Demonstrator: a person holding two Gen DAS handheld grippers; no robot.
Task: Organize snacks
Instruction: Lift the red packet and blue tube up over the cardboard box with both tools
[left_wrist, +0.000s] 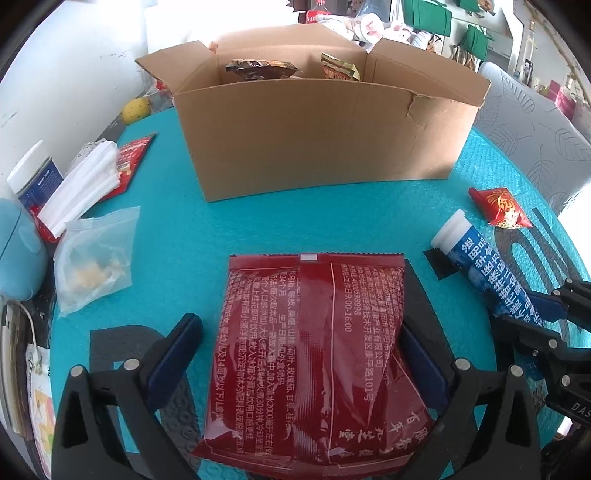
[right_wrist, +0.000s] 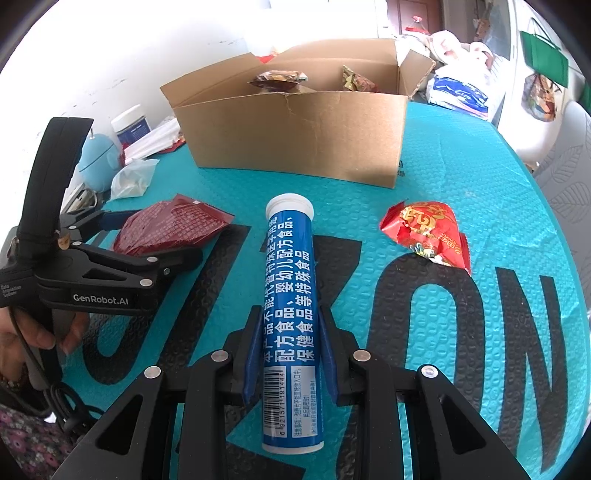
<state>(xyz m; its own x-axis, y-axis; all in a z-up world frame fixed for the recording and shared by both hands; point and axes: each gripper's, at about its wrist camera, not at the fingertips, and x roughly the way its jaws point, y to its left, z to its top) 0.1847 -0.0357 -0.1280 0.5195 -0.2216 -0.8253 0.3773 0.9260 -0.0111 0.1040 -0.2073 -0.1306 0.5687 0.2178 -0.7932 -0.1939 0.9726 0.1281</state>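
Left tongs (left_wrist: 299, 354) are standing spread wide, the dark red foil sachet (left_wrist: 314, 354) lying flat between the blue pads; a clear gap is showing at the left pad, while at the right pad contact cannot be judged. Right tongs (right_wrist: 290, 354) are pinching the blue cylindrical tube (right_wrist: 290, 314) at its lower half, both blue fingers (right_wrist: 252, 354) pressing on its glossy printed label, its white ribbed cap pointing toward the cardboard box (right_wrist: 295, 136).

The cardboard box, plain brown corrugated board with its flaps open and a tear in the front rim, is serving as landmark on the worktop (right_wrist: 480, 206), which is covered by a teal embossed mat bearing large black letters. Two crinkled foil snack packs (right_wrist: 279, 79) are lying inside the box. The sachet is lying in front of the box toward its left end; the tube is being held in front of its middle. A red crumpled foil packet (right_wrist: 428, 232) with gold print is lying in front of the box's right end, apart from the tube. To the left of the box are lying a clear zip bag (left_wrist: 94, 254) with pale contents, a stack of white folded paper (left_wrist: 83, 184) and a white-lidded jar (left_wrist: 33, 177). A hand (right_wrist: 22, 336) is gripping the left tool's handle.
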